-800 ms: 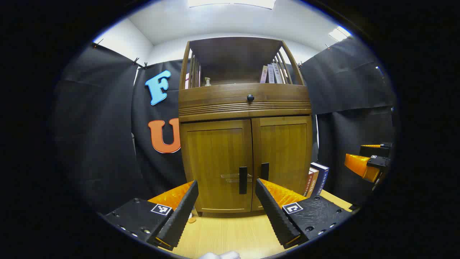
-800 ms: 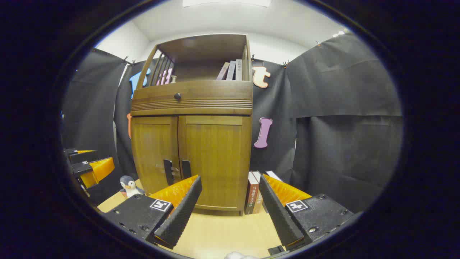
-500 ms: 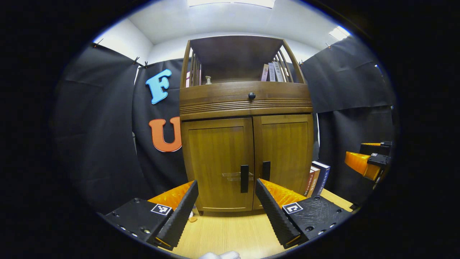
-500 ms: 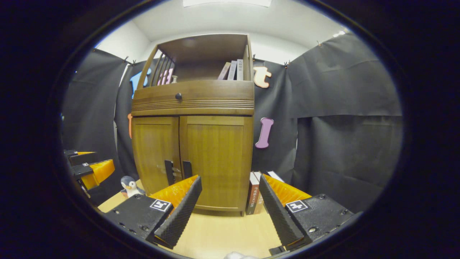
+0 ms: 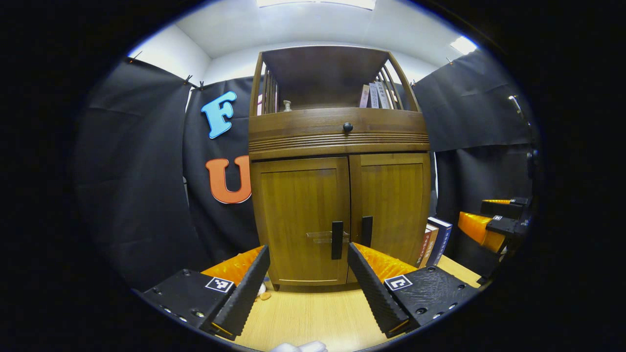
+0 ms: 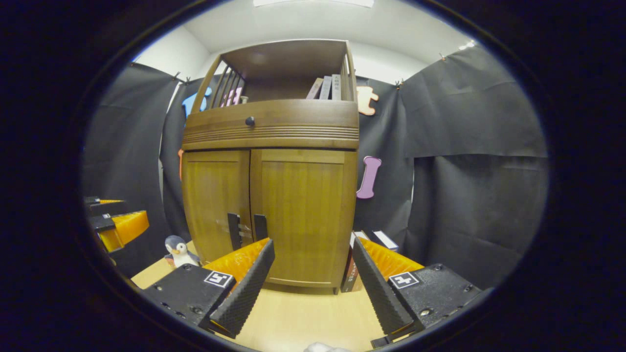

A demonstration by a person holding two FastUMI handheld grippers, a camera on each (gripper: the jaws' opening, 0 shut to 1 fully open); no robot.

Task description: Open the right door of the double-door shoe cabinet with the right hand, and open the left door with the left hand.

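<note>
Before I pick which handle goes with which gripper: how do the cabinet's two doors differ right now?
The left door carries its handle at its right edge; the right door carries its handle at its left edge. The left door has a pale smear beside its handle; the right door looks clean. Both are shut, wooden and panelled.

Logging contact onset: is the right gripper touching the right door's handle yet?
Apart. The right gripper view shows the right gripper open, with bare tabletop ahead of its fingertips and the right door handle farther back on the closed cabinet.
</note>
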